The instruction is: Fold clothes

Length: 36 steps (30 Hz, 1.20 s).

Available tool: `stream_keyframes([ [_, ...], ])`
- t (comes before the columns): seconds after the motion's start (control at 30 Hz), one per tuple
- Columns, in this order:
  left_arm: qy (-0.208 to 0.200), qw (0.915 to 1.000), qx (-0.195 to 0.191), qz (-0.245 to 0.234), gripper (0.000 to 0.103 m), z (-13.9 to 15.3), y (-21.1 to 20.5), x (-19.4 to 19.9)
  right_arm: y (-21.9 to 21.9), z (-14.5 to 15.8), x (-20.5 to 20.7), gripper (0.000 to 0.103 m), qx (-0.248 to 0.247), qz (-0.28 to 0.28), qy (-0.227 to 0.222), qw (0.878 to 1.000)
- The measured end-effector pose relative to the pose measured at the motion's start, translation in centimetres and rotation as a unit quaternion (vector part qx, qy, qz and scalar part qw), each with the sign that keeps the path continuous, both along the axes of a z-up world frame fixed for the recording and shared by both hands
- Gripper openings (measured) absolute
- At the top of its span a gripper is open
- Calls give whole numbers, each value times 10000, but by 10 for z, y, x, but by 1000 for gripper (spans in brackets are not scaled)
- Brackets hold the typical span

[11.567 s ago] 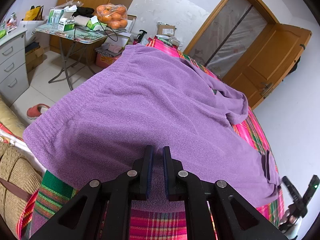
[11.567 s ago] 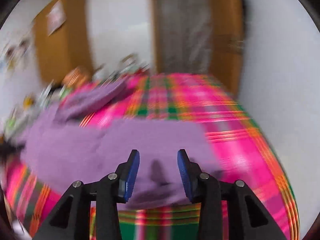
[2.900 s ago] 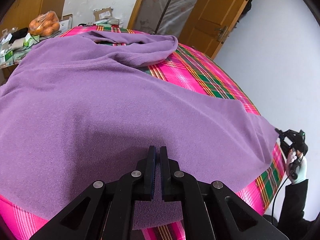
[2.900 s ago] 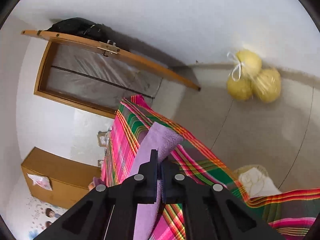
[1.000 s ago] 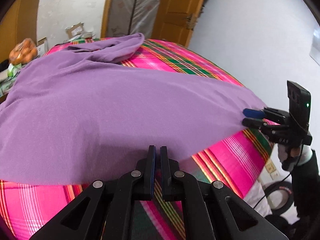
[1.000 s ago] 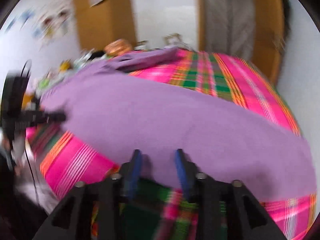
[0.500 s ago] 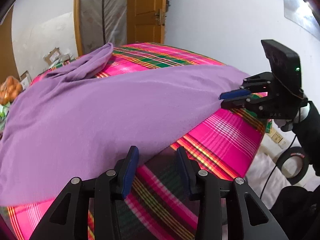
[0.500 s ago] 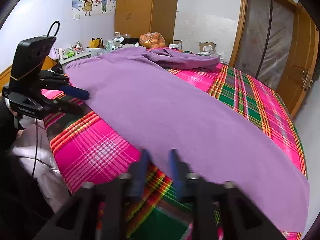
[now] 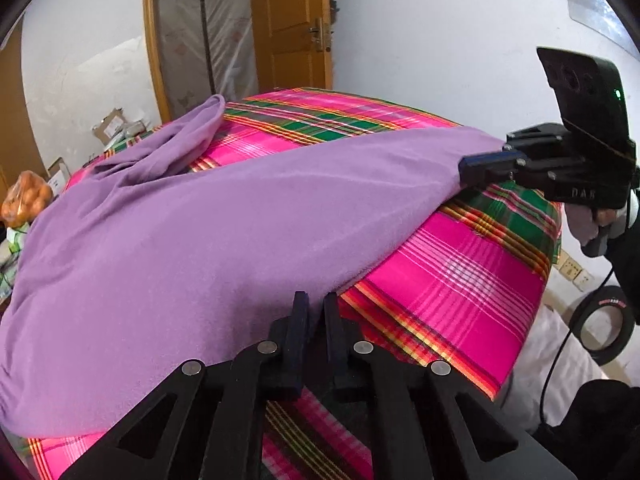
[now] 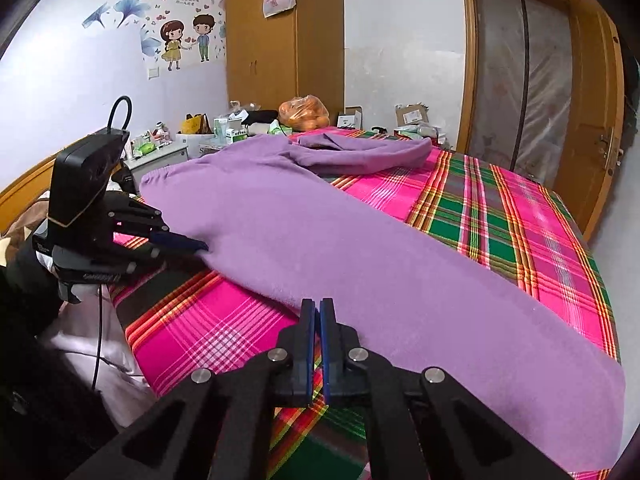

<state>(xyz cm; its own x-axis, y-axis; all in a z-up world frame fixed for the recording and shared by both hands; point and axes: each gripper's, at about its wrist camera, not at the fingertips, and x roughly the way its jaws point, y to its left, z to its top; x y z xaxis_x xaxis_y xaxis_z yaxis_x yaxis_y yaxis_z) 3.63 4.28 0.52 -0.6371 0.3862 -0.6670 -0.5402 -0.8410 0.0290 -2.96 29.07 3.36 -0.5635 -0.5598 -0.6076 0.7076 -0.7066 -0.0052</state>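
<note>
Lying across the plaid bed cover [image 10: 500,216] is one purple garment [image 10: 320,232], soft and fleecy, its far end bunched. Two grippers work its near hem: the left gripper [image 9: 316,312] is pinched almost closed on the edge, the right gripper [image 10: 317,316] is clamped tight there too.

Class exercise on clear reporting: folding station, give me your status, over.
Right gripper shut on purple garment edge. Left gripper nearly closed at near edge, grip unclear. Garment spread on plaid bed, nothing in the way.
</note>
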Motion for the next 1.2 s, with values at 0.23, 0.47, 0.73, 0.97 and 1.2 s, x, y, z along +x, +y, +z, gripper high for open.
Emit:
stream_keyframes([
  [0.23,140,9994,316,34,2,15,-8,2,-6,-12,9,40,483,59,178,9987],
  [0.47,81,9991,412,-36,2,19,-9,2,-12,-23,8,21,999,0,364,9943],
  [0.73,-168,9978,620,-146,2,10,-15,12,-3,-19,23,2,1106,122,330,9932],
  [0.97,-295,9974,631,-157,2,-1,-16,16,2,-24,22,9,941,103,105,9955],
  [1.2,-395,9944,970,-150,2,1,-35,28,37,-5,24,12,331,-373,106,9987],
])
